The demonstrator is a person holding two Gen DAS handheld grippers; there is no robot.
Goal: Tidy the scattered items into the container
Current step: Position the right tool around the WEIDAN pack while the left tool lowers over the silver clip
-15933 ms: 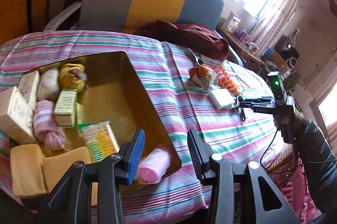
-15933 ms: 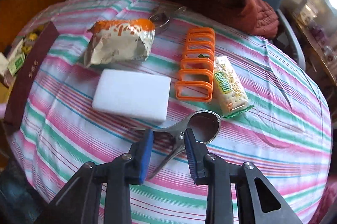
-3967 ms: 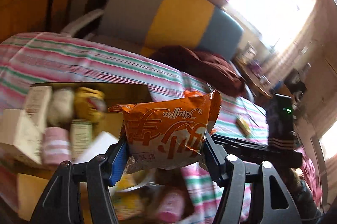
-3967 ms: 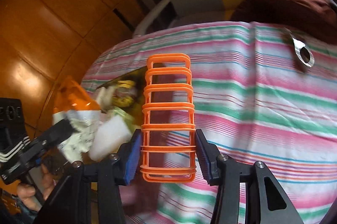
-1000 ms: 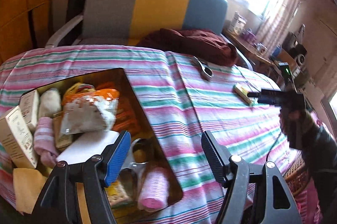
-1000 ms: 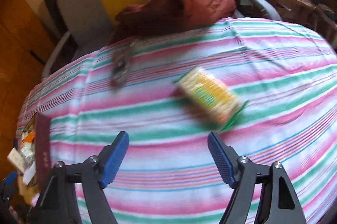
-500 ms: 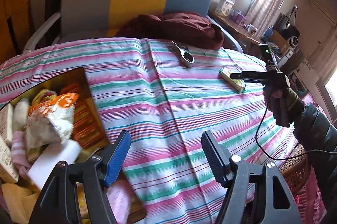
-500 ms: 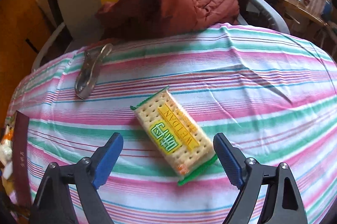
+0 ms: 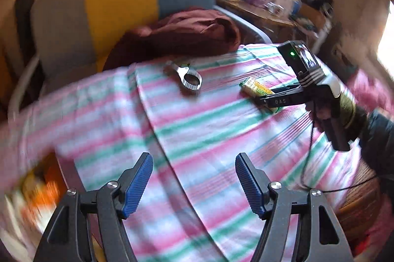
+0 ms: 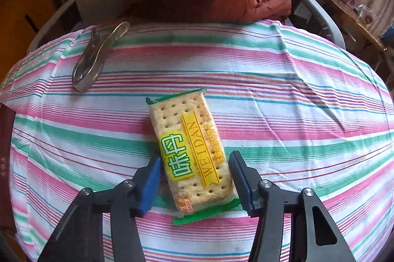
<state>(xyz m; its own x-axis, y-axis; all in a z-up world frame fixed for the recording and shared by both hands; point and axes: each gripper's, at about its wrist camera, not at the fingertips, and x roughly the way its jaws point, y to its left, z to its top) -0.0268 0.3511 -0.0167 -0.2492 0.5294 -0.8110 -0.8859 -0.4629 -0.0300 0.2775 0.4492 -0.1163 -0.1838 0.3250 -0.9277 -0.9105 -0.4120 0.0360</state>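
Two loose items remain on the striped cloth now that my right gripper (image 10: 194, 179) has come down, jaws spread astride the cracker packet (image 10: 190, 152), while my left gripper (image 9: 193, 184), released and empty, swings toward the metal clip (image 9: 186, 77).

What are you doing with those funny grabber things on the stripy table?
A person is tidying loose things off the striped tablecloth into a box, using a grabber in each hand. The right gripper is open with its fingers on either side of the cracker packet, not squeezing it yet. The left gripper is open and holds nothing. A metal clip lies farther back on the cloth. The box is only a blur at the lower left edge of the left view.
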